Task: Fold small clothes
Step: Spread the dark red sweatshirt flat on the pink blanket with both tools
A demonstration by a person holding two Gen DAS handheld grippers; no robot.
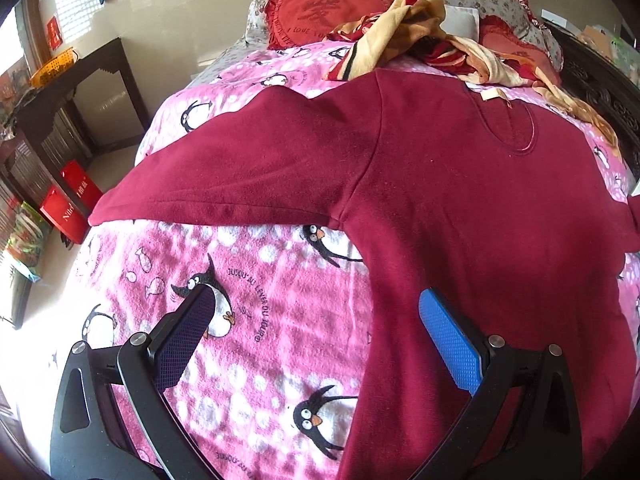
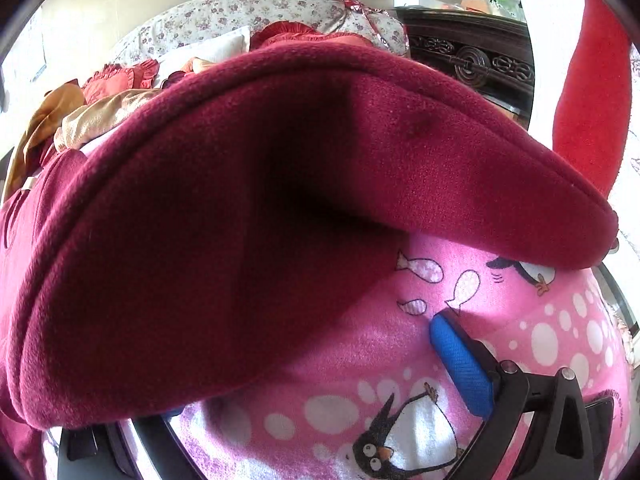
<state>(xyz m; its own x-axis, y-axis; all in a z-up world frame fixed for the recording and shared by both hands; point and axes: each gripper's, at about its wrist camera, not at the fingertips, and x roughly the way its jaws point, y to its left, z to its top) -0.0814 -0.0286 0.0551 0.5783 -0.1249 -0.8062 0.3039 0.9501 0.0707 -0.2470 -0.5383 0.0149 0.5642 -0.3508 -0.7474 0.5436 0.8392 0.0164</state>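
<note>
Maroon sweatshirt (image 1: 460, 184) lies spread flat on pink penguin blanket (image 1: 248, 360), one sleeve (image 1: 224, 176) stretched out leftward toward the bed edge. Left gripper (image 1: 316, 332) hovers wide open above the hem side, gripping nothing. Crumpled patterned cloth (image 1: 404, 36) near the collar. Right gripper (image 2: 304, 364): other sleeve (image 2: 280, 216) drapes over its left finger, blue right pad (image 2: 460, 364) bare; hold cannot be told.

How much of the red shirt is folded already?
Not much yet. Done: the dark red shirt lies spread flat on the penguin blanket, one sleeve stretched out. In hand: the other sleeve looks lifted by the right tool, apparently draped over one finger. The left tool is open, holding nothing. Left: both sleeves and the body.
</note>
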